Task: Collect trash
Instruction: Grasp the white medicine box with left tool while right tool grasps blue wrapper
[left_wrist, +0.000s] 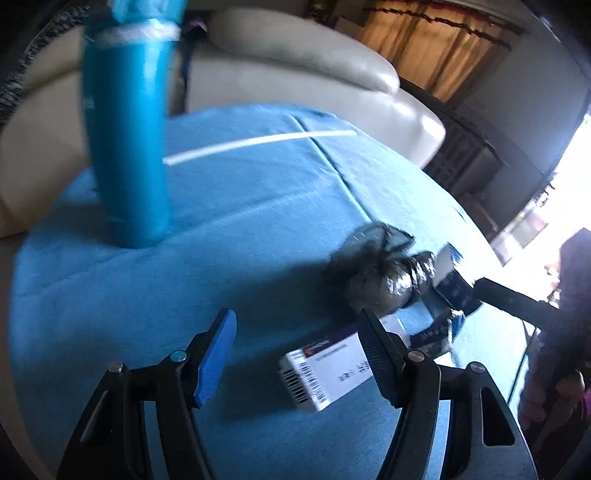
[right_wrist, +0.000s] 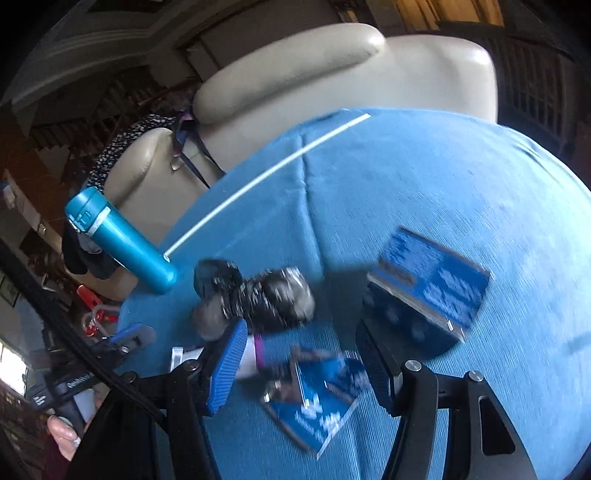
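Left wrist view: the trash lies on a table covered with a blue cloth (left_wrist: 240, 229), woven and creased along fold lines. A crumpled black plastic bag (left_wrist: 380, 273), glossy and knotted into lumps, sits toward the cloth's right edge. Just in front of it lies a flat white carton (left_wrist: 325, 369), rectangular, printed with barcodes and a purple band. Beside the bag, at the right edge, lies a dark blue box (left_wrist: 456, 284), and a smaller blue flattened packet (left_wrist: 436, 332) lies close to the carton.

The left gripper (left_wrist: 299, 354) hangs over the near part of the cloth, its ribbed blue and black pads standing apart with nothing between them; the black pad overlaps the carton in the picture. A tall teal metal bottle (left_wrist: 129, 147), a smooth cylinder with a pale ring under its cap, stands near the left edge. A thin white straw (left_wrist: 258, 144) lies across the far part. Beyond the far edge is a cream leather sofa (left_wrist: 303, 62).

In the right wrist view, the right gripper (right_wrist: 299, 362) is likewise open and empty, above the blue packet, with the bag just beyond.
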